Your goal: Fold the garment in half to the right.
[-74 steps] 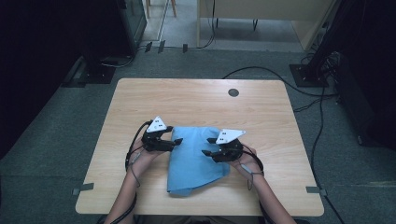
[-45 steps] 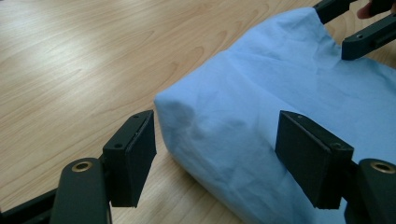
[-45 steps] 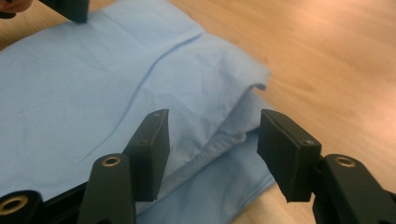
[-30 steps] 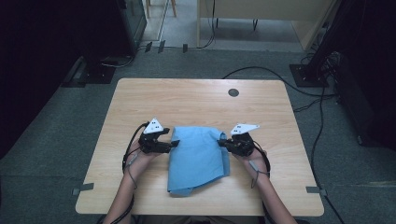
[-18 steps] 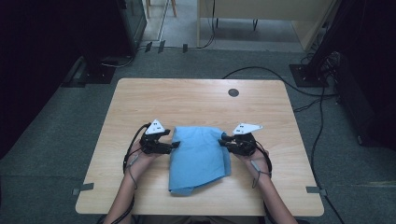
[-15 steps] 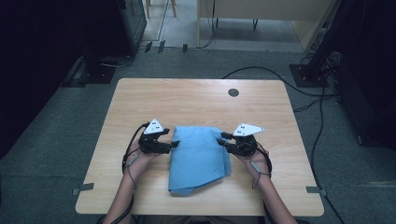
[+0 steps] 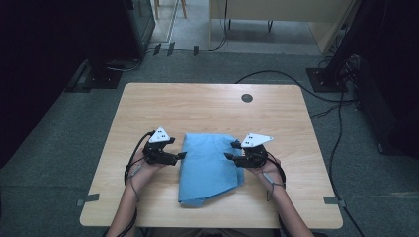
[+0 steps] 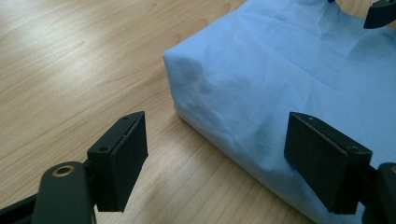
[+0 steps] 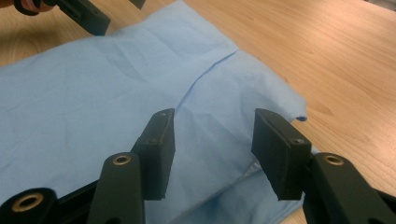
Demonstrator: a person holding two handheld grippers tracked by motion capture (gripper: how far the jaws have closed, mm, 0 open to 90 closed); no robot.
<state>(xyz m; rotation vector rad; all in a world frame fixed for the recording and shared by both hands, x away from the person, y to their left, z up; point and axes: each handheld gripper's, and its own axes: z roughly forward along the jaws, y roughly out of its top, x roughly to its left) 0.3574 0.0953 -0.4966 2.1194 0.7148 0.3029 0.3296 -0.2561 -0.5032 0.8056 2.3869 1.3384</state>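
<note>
A folded blue cloth (image 7: pixel 210 165) lay near the middle of the desk (image 7: pixel 207 106), flat, probably smoothed ready for another fold. The left tongs (image 7: pixel 179 156) stood released at its nine o'clock edge, jaws wide and empty. The right tongs (image 7: pixel 230 150) hovered at three o'clock, likewise spread, over the cloth's edge without gripping it.

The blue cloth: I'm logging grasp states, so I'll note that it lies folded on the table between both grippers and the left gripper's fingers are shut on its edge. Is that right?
Not quite. The blue cloth does lie folded on the table between both grippers, but the left gripper is open: the left gripper view shows its fingers spread wide at the cloth's corner, gripping nothing.
</note>
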